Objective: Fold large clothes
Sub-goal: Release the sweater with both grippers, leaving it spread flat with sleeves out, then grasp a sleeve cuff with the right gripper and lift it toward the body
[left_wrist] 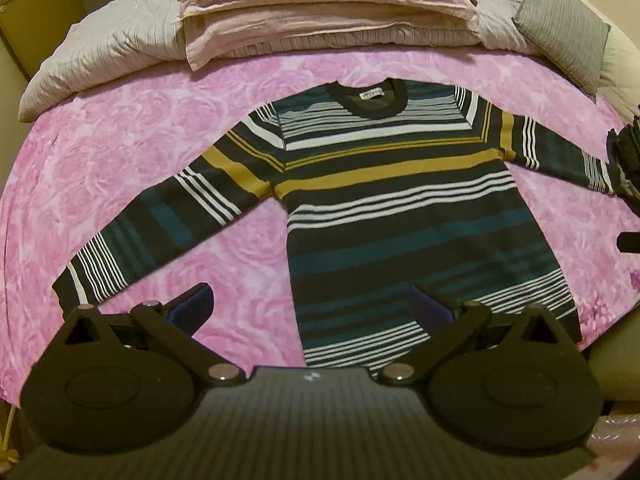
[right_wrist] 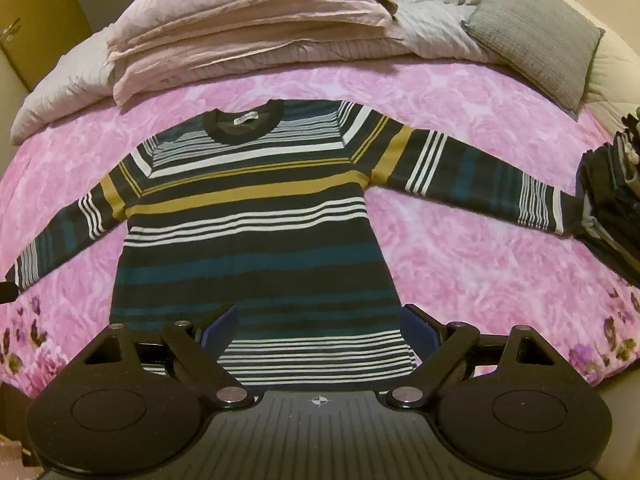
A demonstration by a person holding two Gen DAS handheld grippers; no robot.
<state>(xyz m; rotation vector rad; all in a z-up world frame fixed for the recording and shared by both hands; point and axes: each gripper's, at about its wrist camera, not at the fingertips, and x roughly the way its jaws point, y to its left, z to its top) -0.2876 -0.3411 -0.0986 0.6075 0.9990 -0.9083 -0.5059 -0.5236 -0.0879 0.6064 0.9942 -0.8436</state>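
A long-sleeved sweater [left_wrist: 384, 200] [right_wrist: 248, 232] striped in black, teal, white and mustard lies flat and face up on a pink rose-patterned bedspread [left_wrist: 120, 152] [right_wrist: 460, 240]. Its collar points away from me and both sleeves are spread out to the sides. My left gripper [left_wrist: 310, 306] hovers open above the hem's left corner, nothing between its fingers. My right gripper [right_wrist: 318, 326] hovers open above the hem's right part, also empty. Neither one touches the cloth.
Folded pink bedding [left_wrist: 320, 12] [right_wrist: 248, 24] and a grey quilt [left_wrist: 108, 56] are piled at the far end of the bed. A grey ribbed cushion [left_wrist: 560, 28] [right_wrist: 536, 36] lies far right. A dark pile of clothes [right_wrist: 608, 200] [left_wrist: 624, 168] sits at the right sleeve's cuff.
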